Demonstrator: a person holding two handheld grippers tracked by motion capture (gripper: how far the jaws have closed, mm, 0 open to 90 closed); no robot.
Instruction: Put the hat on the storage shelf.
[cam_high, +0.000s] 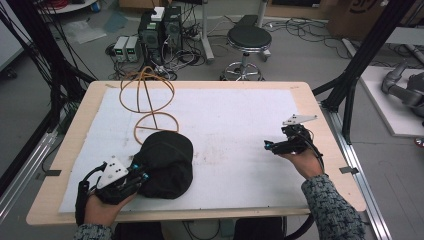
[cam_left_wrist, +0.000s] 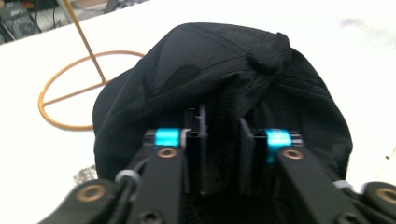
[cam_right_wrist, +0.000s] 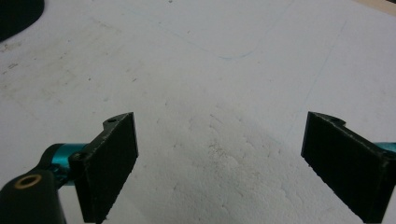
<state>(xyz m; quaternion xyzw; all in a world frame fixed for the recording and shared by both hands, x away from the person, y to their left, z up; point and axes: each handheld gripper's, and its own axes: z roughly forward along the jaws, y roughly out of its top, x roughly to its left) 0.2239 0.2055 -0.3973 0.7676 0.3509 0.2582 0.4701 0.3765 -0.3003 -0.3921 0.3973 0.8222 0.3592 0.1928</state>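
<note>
A black fabric baseball cap (cam_high: 165, 164) lies on the white foam sheet (cam_high: 235, 125) covering the wooden table (cam_high: 80, 120), toward seven o'clock of the sheet; at the cap's eleven o'clock stands a tan wire hat stand (cam_high: 148, 100) whose ring base lies just beside the cap; the left gripper (cam_high: 137, 176), at the cap's eight o'clock, has its jaws drawn close together, pinching a fold of the cap's edge in the left gripper view; the right gripper (cam_high: 272, 146), at about four o'clock on the sheet, well apart from the cap, holds its jaws spread wide over bare foam, grasping nothing.
</note>
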